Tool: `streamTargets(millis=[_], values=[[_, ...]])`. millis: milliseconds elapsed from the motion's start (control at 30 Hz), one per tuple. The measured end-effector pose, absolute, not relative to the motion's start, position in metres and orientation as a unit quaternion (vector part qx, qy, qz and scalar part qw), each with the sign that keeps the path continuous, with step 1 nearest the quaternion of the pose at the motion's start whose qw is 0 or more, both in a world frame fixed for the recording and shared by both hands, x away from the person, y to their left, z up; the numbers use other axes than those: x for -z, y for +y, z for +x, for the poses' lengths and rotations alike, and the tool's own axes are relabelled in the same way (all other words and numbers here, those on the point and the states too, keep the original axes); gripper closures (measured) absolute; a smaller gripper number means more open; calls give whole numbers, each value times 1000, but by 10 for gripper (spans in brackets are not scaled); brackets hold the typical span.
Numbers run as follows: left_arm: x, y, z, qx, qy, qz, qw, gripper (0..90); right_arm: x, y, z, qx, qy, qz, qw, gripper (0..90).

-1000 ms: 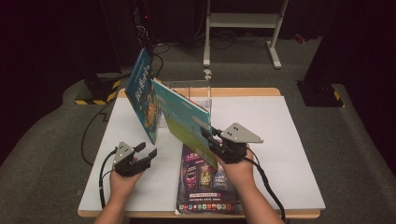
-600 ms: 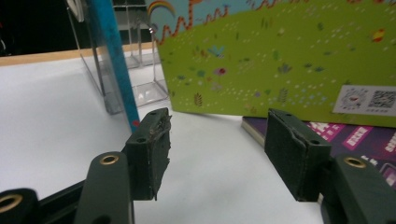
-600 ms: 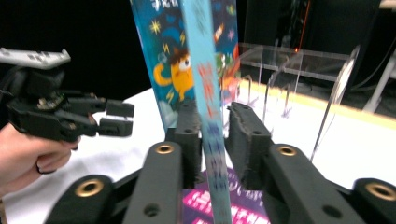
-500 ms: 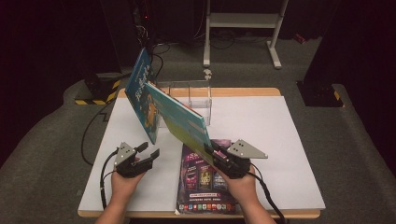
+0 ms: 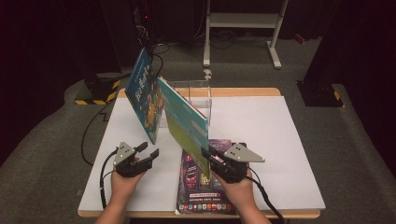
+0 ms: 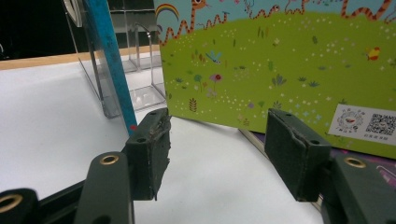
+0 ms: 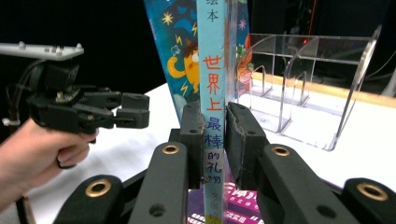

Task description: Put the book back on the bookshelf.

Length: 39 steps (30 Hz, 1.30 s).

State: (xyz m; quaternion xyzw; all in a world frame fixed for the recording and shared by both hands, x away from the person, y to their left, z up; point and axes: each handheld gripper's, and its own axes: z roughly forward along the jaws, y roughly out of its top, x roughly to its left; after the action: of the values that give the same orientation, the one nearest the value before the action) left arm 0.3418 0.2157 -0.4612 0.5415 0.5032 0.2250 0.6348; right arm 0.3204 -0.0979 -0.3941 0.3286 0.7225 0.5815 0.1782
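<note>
The right gripper (image 5: pixel 208 156) pinches a thin, flat picture book with a green and light blue cover (image 5: pixel 184 123) by its near corner. Its black jaws press on both sides of the book's light blue spine (image 7: pixel 210 116), which has red letters running down it. The book is stiff and smooth, and it stands on edge, tilted. Its long side runs from the gripper up and away toward a clear plastic rack with upright dividers (image 5: pixel 200 95) at the far side of the white table (image 5: pixel 275 135). A second flat book with a dark blue cover and an orange cartoon figure (image 5: pixel 142 95) stands just behind it and leans against the rack. Under the held book, a shiny purple book (image 5: pixel 205 186) lies flat on the table near the front edge. The left gripper (image 5: pixel 148 150) sits low over the table to the left, apart from the books. Its jaws stand apart with nothing between the rough dark pads (image 6: pixel 152 151).
</note>
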Motion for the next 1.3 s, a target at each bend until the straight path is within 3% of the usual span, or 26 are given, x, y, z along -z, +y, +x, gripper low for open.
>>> streamTargets(millis=[167, 533, 1300], values=[[460, 215, 341, -224, 502, 541, 636, 407, 395, -89, 312, -576, 733, 311, 185, 764], [453, 208, 335, -213, 485, 547, 648, 400, 399, -80, 307, -579, 743, 304, 143, 728], [394, 180, 283, -172, 378, 548, 726, 302, 409, -61, 294, -581, 760, 270, 113, 686]])
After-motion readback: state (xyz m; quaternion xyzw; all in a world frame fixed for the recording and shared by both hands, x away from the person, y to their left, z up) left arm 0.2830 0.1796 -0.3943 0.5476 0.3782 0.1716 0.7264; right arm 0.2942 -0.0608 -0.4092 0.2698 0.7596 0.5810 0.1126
